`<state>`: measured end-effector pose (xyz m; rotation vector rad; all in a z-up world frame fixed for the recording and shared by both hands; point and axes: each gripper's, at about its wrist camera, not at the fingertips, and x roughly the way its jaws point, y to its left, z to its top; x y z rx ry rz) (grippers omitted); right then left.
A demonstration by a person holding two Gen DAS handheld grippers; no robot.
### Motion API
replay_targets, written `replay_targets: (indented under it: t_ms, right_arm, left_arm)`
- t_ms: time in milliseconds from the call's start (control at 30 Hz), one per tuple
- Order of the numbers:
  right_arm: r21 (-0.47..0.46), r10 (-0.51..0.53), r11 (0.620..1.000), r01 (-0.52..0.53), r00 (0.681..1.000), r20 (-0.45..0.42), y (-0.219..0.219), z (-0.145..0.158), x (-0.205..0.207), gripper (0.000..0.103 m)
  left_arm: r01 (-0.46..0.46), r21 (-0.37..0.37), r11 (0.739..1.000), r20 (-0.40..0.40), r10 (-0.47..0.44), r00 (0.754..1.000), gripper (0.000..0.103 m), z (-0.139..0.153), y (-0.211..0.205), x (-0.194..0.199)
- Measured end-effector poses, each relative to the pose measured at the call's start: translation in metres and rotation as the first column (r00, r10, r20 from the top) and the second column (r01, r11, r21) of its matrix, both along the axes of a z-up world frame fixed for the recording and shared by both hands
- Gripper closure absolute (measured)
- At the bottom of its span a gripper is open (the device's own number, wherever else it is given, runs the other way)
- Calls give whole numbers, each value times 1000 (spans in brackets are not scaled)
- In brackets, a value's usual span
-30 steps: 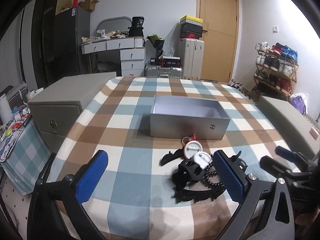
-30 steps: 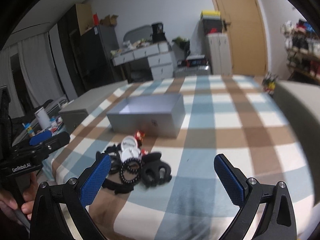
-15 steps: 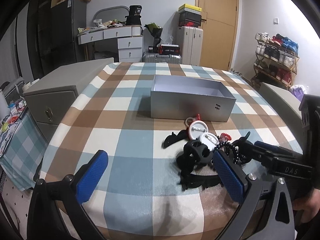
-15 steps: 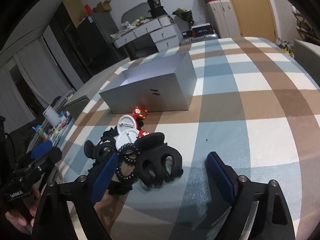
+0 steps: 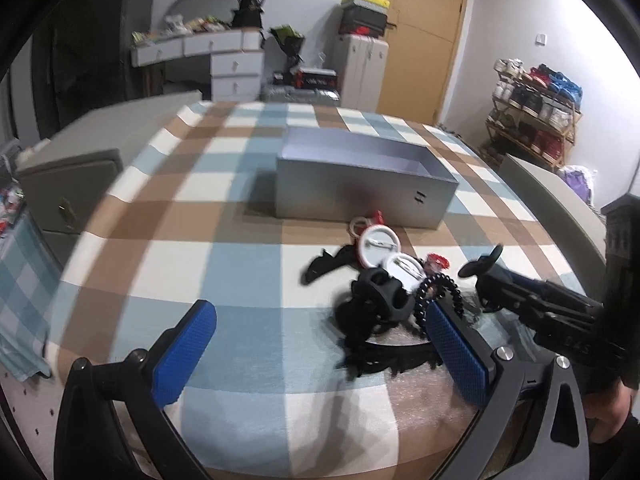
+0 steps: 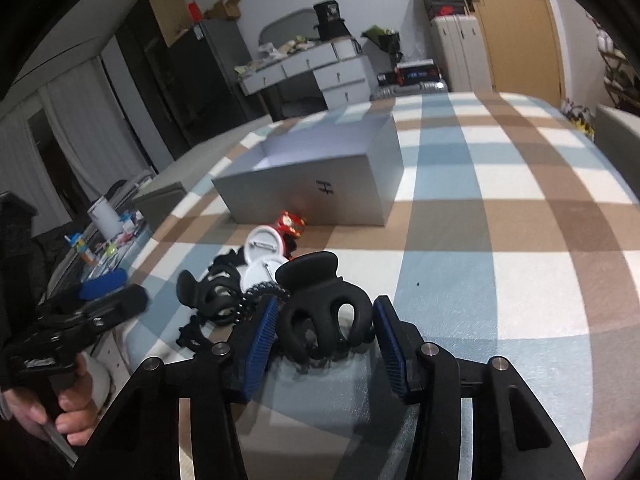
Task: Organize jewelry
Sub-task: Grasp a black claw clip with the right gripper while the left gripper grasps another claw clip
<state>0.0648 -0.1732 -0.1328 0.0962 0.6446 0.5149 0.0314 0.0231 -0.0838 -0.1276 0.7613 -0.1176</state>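
Closing right fingers (image 6: 324, 336) flank the black claw clip (image 6: 324, 312), contact unclear; left fingers (image 5: 320, 344) wide.

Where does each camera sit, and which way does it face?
Left wrist: on the open left gripper, facing down across the checked table to the grey box; a hand shows at right.
Right wrist: on the right gripper, its jaws just closing around the black hair claw; a hand shows at left.
Both show box, claw and badges.
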Motion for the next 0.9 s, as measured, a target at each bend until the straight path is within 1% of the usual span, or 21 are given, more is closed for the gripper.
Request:
replay_targets:
  t_ms: [200, 300, 333, 433, 467, 533, 600, 733, 800, 833, 867, 900]
  right_arm:
    - [-17, -15, 1000, 15, 1000, 20, -3, 7, -3, 55]
    - [-29, -25, 999, 25, 999, 23, -3, 10, -3, 55]
    - [-37, -30, 999, 31, 999, 22, -3, 12, -3, 55]
    - [-45, -41, 998, 43, 999, 26, -3, 16, -2, 55]
    - [-43, -42, 998, 44, 999, 29, -3, 17, -2, 55]
    - [-41, -46, 998, 47, 998, 35, -4, 19, -1, 55]
    - [-50, -50, 997, 51, 998, 34, -2, 21, 0, 55]
    - [-58, -60, 996, 62, 997, 39, -1, 23, 1, 55]
    - [-56, -59, 997, 61, 997, 39, -1, 23, 1, 55]
    - [-54, -56, 997, 58, 998, 39, 0, 23, 1, 55]
    - [-55, -58, 997, 60, 998, 39, 0, 23, 1, 55]
    - [-55, -61, 997, 63, 997, 41, 0, 23, 0, 55]
  left_arm:
    - [53, -64, 997, -57, -57, 997, 1, -8, -5, 12]
    - [75, -78, 994, -80, -82, 993, 1, -11, -7, 17]
    - [83, -93, 992, -91, -92, 992, 2, -13, -7, 19]
    - [64, -117, 991, -124, -79, 989, 3, -17, -5, 24]
    - [65, -139, 988, -133, -84, 988, 9, -18, -4, 25]
    - [68, -175, 982, -151, -95, 984, 16, -20, -3, 26]
    - [72, -173, 982, -150, -98, 984, 20, -19, -4, 24]
    - [85, -170, 982, -151, -111, 982, 34, -18, -4, 23]
    - [98, -193, 976, -152, -128, 980, 43, -19, -2, 23]
    - [111, -216, 970, -152, -146, 978, 52, -19, -1, 23]
    - [120, -224, 967, -149, -156, 976, 58, -18, -1, 24]
    - [129, -220, 967, -141, -163, 976, 59, -17, -3, 22]
